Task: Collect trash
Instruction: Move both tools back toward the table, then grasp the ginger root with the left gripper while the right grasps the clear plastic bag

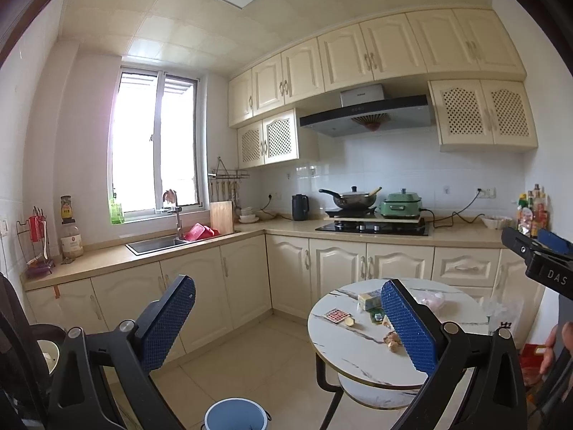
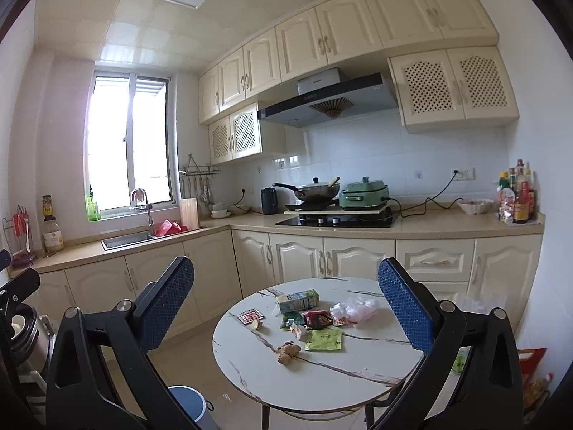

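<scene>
A round white marble table (image 2: 250, 365) holds the trash: a green-white carton (image 2: 298, 301), a crumpled clear plastic bag (image 2: 355, 309), a green sachet (image 2: 324, 339), dark snack wrappers (image 2: 317, 318), a red pill blister (image 2: 250, 316) and a piece of ginger (image 2: 288, 353). A blue bin (image 1: 236, 415) stands on the floor left of the table; it also shows in the right wrist view (image 2: 189, 402). My left gripper (image 1: 286, 322) is open and empty, above the floor beside the table (image 1: 343, 351). My right gripper (image 2: 286, 304) is open and empty, short of the table.
Cream cabinets and a beige counter (image 2: 447, 224) run along the left and back walls, with a sink (image 2: 125, 240), hob (image 2: 336, 219), wok (image 2: 315, 190) and green cooker (image 2: 363, 191). A red bag (image 2: 531, 362) lies on the floor at right. The right gripper's body (image 1: 544, 261) shows at right.
</scene>
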The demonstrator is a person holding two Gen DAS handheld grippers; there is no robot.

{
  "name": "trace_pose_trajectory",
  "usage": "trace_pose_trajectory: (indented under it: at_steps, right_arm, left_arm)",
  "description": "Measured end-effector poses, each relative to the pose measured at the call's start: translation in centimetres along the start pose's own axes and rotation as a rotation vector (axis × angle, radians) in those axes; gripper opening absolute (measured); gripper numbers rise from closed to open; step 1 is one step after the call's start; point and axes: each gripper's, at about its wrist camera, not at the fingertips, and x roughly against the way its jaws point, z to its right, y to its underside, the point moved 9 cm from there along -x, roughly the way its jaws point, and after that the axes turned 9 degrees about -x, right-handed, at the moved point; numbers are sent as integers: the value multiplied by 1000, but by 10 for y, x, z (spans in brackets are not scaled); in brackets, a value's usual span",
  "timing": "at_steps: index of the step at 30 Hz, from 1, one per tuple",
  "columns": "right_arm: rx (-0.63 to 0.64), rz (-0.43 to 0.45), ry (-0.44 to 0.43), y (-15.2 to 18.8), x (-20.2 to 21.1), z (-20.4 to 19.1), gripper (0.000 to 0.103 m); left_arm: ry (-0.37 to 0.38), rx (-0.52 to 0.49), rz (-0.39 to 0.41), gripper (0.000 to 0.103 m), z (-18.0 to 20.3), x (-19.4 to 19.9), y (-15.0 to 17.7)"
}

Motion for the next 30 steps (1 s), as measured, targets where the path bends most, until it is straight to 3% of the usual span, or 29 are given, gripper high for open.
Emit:
trace_pose_trajectory:
  at_steps: [9, 19, 30]
  right_arm:
    - [-15, -135, 101, 46, -61, 51, 103]
    - [-69, -337, 192, 115, -135, 133, 103]
    - [-91, -489, 222, 152, -203, 192, 103]
  left_arm:
    - [73, 14, -135, 102, 43, -86, 22]
    - [256, -3, -339, 102, 131, -217, 37]
    - [433, -69, -564, 102, 228, -354, 70]
